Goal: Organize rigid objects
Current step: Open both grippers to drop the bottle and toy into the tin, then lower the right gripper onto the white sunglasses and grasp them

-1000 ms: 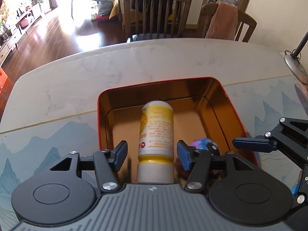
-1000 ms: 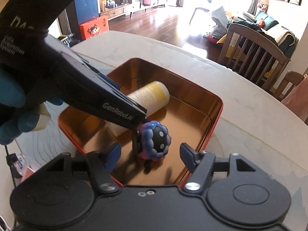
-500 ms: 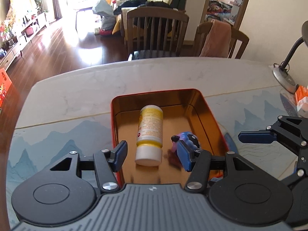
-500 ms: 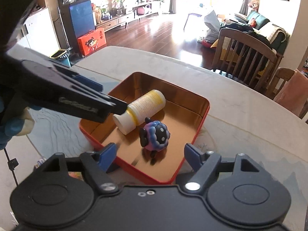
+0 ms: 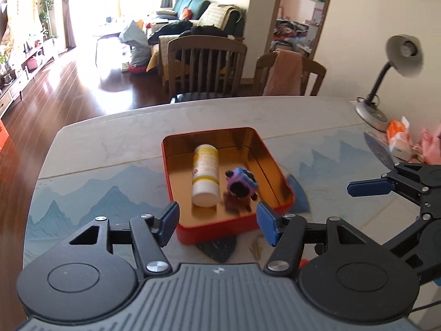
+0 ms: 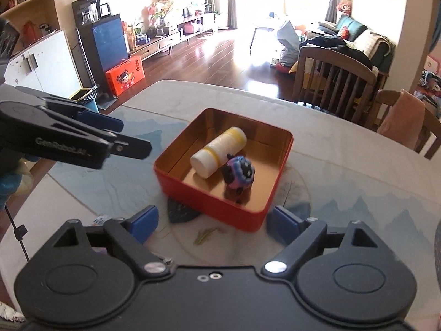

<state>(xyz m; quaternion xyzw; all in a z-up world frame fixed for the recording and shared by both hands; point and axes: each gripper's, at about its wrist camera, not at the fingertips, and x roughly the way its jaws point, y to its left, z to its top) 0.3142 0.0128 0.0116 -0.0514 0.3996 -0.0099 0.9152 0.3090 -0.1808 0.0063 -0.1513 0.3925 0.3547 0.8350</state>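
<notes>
A red tin with a gold inside (image 5: 215, 227) (image 6: 204, 193) stands on the table. In it lie a white and yellow bottle (image 5: 205, 173) (image 6: 217, 151) on its side and a small purple and blue toy figure (image 5: 241, 183) (image 6: 238, 172) next to it. My left gripper (image 5: 217, 222) is open and empty, just short of the tin's near wall. My right gripper (image 6: 212, 224) is open and empty, also short of the tin. The right gripper also shows in the left wrist view (image 5: 369, 187), and the left gripper shows in the right wrist view (image 6: 110, 135).
The table (image 5: 110, 143) has a marble top and a blue mountain print. A desk lamp (image 5: 386, 82) and orange and white packets (image 5: 398, 138) sit at its far right. Two wooden chairs (image 5: 206, 66) stand behind it. A dark coaster (image 6: 180, 212) lies under the tin's near corner.
Both grippers have pulled back and up from the tin, leaving the bottle and the toy inside. The tin now looks smaller and farther in both views.
</notes>
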